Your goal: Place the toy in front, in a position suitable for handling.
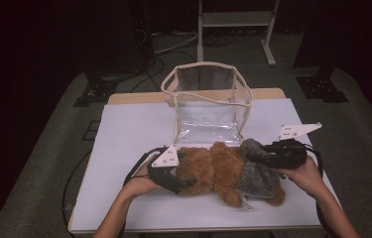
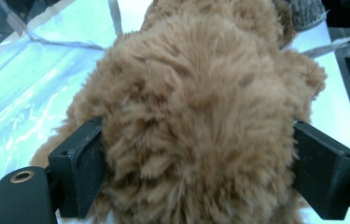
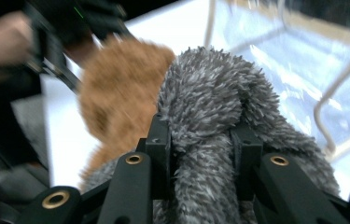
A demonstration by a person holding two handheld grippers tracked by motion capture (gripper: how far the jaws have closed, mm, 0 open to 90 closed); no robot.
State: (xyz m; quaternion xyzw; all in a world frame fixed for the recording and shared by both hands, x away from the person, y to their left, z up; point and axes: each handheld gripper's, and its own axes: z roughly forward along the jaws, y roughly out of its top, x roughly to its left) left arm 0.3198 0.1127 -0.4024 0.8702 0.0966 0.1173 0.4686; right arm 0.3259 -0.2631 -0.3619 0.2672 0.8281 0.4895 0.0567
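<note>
The teddy bear [image 1: 223,171] lies crosswise at centre, between the grippers: left gripper [image 1: 176,181] spread wide around its brown end, right gripper [image 1: 268,154] pinching its grey hood.

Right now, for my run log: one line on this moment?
left gripper: astride brown plush | right gripper: shut on grey plush | clear bag: upright behind
</note>
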